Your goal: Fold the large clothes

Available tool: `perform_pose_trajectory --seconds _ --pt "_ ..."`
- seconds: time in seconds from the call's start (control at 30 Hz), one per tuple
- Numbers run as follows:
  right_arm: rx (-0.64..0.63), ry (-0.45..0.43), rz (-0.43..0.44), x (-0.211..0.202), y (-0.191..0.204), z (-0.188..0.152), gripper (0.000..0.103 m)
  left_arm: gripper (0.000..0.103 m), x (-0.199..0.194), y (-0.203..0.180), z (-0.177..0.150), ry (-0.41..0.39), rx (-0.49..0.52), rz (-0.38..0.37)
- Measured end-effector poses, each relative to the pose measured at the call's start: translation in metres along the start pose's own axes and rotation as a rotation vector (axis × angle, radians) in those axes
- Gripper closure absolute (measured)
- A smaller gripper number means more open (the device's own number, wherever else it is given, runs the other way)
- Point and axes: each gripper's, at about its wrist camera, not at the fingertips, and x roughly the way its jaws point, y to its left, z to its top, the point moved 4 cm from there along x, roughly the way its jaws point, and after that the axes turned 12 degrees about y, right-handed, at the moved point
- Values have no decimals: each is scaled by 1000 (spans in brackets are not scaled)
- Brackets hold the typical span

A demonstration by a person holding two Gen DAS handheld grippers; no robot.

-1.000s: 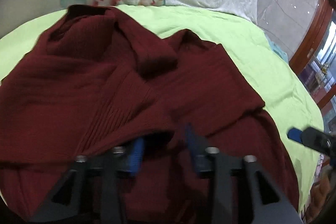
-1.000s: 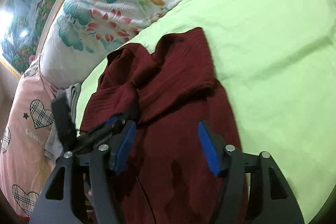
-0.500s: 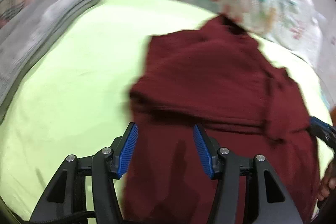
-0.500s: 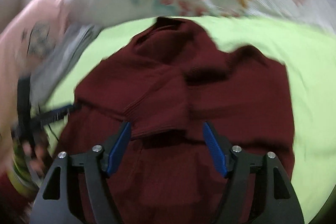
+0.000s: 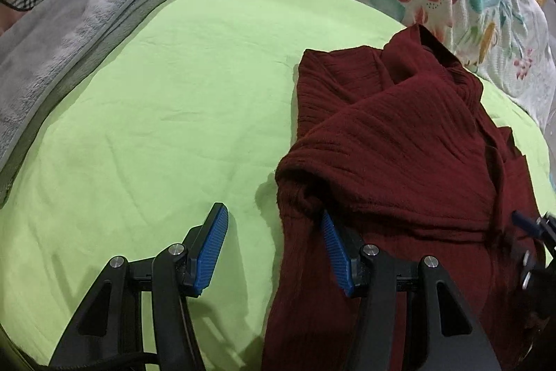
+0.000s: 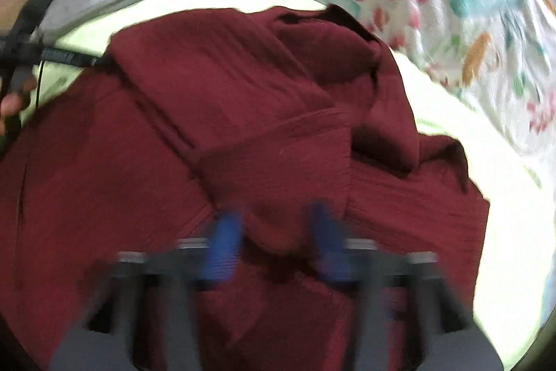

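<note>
Fingers [image 5: 217, 246] of left gripper [image 5: 274, 249] spread at maroon garment's [image 5: 399, 162] left edge; right gripper [image 6: 274, 246] (blurred) apart over bunched cloth, on green bed [image 5: 156, 113].

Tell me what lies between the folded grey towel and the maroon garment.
Only bare green sheet separates the grey towel from the maroon garment; the left wrist view shows it.

Soft indoor light; right view motion-blurred, overexposed.

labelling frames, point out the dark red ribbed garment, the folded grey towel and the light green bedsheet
dark red ribbed garment [image 5: 399, 141], left wrist view, folded upper layer
folded grey towel [image 5: 80, 19], left wrist view, top surface
light green bedsheet [image 5: 166, 113], left wrist view, bare middle
</note>
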Motion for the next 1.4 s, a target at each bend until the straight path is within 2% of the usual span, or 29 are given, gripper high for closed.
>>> perform_pose_trajectory --seconds 0.03,0.13,0.27,0.43,0.57,0.63,0.73,0.77,0.8,0.83,0.87,0.9,0.93,1.03,1.13,1.23,1.3,1.4 --pt "66 -15 62 -4 -9 2 98 47 0 0 1 -1 -1 3" --pt "303 -123 182 -35 -48 -3 98 47 1 -1 5 -3 -12 7" --pt "643 -193 306 -59 -107 -31 99 47 2 -2 5 -4 -20 23" --pt "915 -146 318 -45 -157 -76 99 47 4 -2 4 -7 -30 53" --pt "1003 -129 295 -40 -170 -94 99 47 3 3 2 -11 -49 56" --pt "993 -81 271 -30 -168 -91 99 48 3 2 1 -13 -47 69" --pt "985 -33 143 -37 -163 -91 96 48 2 2 -2 -17 -48 77" --pt "981 -48 97 -49 -160 -90 95 48 2 3 -3 -19 -54 72" --pt "967 -95 88 -63 -154 -84 94 48 3 5 -5 -20 -61 66" --pt "945 -139 103 -73 -147 -80 90 47 3 6 -6 -23 -67 59" --pt "888 -181 138 -83 -136 -66 77 47 3 6 -7 -28 -69 56" --pt "818 -196 181 -86 -123 -49 61 47 3 5 -7 -31 -66 60" --pt "738 -195 257 -85 -107 -29 55 47 3 4 -7 -33 -62 64" --pt "546 -163 491 -67 -55 38 52 47 4 1 -8 -40 -49 65" --pt "351 -95 606 -35 -3 110 52 46 5 3 -10 -45 -52 45" --pt "234 2 621 11 40 171 52 44 7 2 -10 -48 -44 47" --pt "186 30 610 34 57 194 52 44 7 1 -10 -53 -43 48" --pt "151 132 558 78 73 214 52 44 7 4 -11 -58 -51 25"
